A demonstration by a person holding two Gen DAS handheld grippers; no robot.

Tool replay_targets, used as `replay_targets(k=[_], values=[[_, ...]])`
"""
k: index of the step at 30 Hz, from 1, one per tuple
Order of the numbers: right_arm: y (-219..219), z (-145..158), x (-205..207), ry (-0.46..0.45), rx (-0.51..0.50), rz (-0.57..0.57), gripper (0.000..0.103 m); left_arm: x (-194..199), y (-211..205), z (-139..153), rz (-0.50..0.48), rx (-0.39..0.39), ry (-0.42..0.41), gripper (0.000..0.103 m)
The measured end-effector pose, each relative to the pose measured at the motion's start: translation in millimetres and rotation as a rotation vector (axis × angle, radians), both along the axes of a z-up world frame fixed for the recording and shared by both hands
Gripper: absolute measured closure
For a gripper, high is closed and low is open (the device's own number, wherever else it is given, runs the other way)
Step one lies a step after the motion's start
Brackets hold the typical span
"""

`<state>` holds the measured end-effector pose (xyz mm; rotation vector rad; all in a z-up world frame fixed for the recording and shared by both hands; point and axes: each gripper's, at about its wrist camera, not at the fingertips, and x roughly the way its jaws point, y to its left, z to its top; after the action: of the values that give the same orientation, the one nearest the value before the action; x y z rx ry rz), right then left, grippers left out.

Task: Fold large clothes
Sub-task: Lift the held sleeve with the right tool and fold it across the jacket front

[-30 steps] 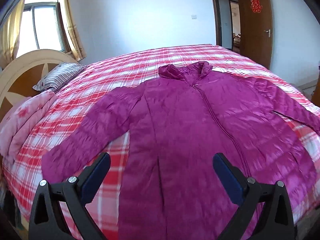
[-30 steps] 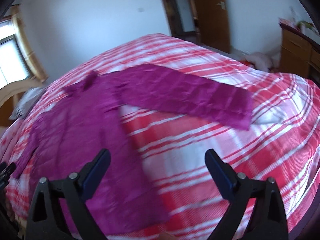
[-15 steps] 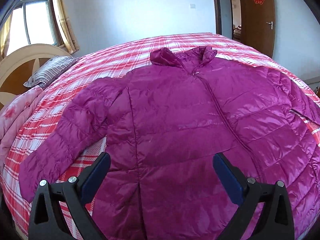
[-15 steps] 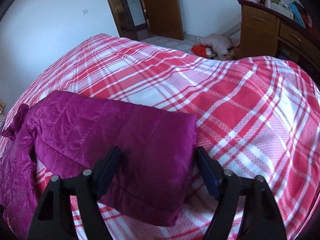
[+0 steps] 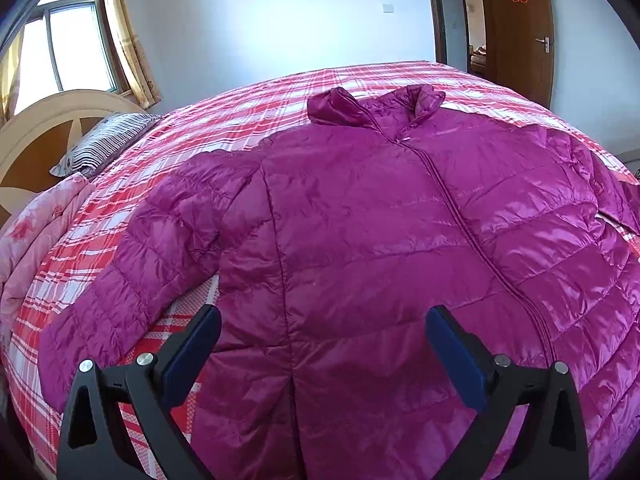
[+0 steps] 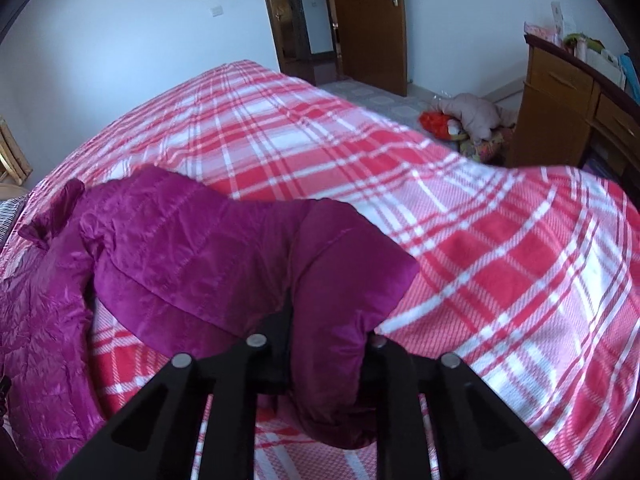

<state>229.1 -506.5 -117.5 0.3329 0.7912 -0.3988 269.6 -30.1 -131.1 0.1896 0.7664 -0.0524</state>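
Observation:
A magenta quilted jacket (image 5: 380,232) lies face up, zipped, on a red and white plaid bed (image 5: 224,120), collar toward the far side. Its left sleeve (image 5: 132,272) lies spread out toward the near left. My left gripper (image 5: 320,344) is open and empty, hovering above the jacket's lower front. In the right wrist view my right gripper (image 6: 326,344) is shut on the cuff end of the jacket's right sleeve (image 6: 240,264), and the sleeve is bunched and lifted off the bed (image 6: 460,240). The jacket's body (image 6: 36,320) lies at the left of that view.
A striped pillow (image 5: 104,144) and a pink quilt (image 5: 36,232) lie by the wooden headboard (image 5: 48,128) at the left. A wooden desk (image 6: 572,112) and soft toys (image 6: 468,120) on the floor stand beyond the bed's right side. A brown door (image 6: 368,20) is behind.
My right gripper has closed on the sleeve's cuff and lifted it; one second ago it was open, away from the sleeve. My left gripper came closer over the jacket and stayed open.

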Motion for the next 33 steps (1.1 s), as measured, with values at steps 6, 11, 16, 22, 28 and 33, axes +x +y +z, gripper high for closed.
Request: replay_targets(k=[6,11,16,22,28,33], values=[[12.5,53.6,15.7,-0.079,-0.086,0.037,0.085,-1.2,7.6,0.1,0.016,-0.025,0.005,0.001],[44.9,99.2,30.5,-0.153,-0.181,0.105,0.085,-4.0,10.2,0.4,0.020,-0.039,0.010,0.001],[92.2,136.3,40.1,-0.226,-0.258,0.211,0.085,-6.0,14.6,3.3,0.025,-0.046,0.006,0.001],[160.8,159.3,55.4,-0.280,-0.330,0.367,0.085,-7.1,23.5,5.3,0.038,-0.063,0.010,0.001],[217.3,156.4,68.9,-0.284,-0.364,0.503,0.085,-7.1,33.8,1.1,0.054,-0.075,0.023,0.001],[255.8,142.5,79.9,-0.257,-0.381,0.589,0.085,-5.3,41.9,-0.4,0.067,-0.079,0.028,0.001]])
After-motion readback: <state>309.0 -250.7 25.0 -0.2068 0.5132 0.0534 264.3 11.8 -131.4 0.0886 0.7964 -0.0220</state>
